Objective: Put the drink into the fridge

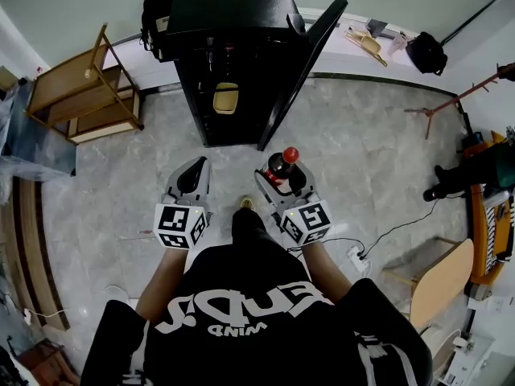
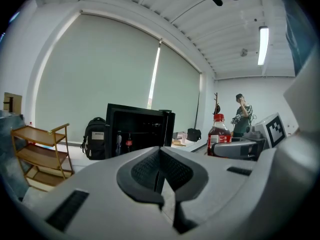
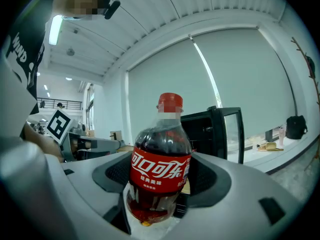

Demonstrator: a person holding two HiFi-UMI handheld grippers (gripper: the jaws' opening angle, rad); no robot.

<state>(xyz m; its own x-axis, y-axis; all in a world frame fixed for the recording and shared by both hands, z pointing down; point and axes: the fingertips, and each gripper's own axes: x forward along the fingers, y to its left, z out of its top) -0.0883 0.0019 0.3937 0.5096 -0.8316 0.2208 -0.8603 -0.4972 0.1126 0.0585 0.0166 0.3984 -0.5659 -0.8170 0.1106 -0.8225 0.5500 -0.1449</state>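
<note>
A cola bottle (image 1: 283,164) with a red cap and red label stands upright between the jaws of my right gripper (image 1: 280,177), which is shut on it; in the right gripper view the bottle (image 3: 160,169) fills the middle. My left gripper (image 1: 195,170) is level with it on the left, its jaws shut together on nothing (image 2: 160,173). Ahead on the floor stands a small black fridge (image 1: 233,6), its door (image 1: 302,71) swung open to the right. Dark shelves inside it hold a few bottles (image 2: 128,143) and a yellowish item (image 1: 226,97). Both grippers are short of the fridge opening.
A wooden shelf cart (image 1: 84,95) stands left of the fridge, with a black backpack (image 1: 157,14) behind it. At the right are a coat stand (image 1: 451,103), a person (image 1: 475,171), a wooden chair (image 1: 438,276) and a power strip with cable (image 1: 354,256).
</note>
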